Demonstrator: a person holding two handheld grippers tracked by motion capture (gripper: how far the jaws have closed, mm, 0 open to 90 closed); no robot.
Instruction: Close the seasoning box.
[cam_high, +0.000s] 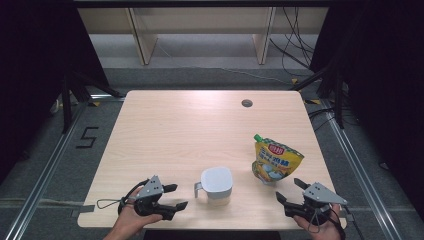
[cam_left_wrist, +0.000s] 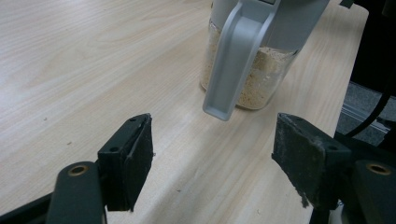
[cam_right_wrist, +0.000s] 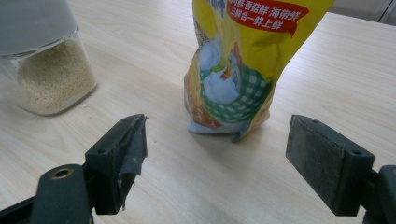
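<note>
Table (cam_high: 190, 125): pale wood, centre of the high view.
Jar (cam_high: 216, 185): clear, grey lid and side handle, pale granules inside; lower centre of the frame, near the table's front edge.
Pouch (cam_high: 276, 161): yellow, green cap, upright, just right of the jar.
Left gripper (cam_high: 175, 196): lower left, jaws spread, nothing between them, facing the jar's handle (cam_left_wrist: 231, 65).
Right gripper (cam_high: 289, 190): lower right, jaws spread, empty, just short of the pouch.
</note>
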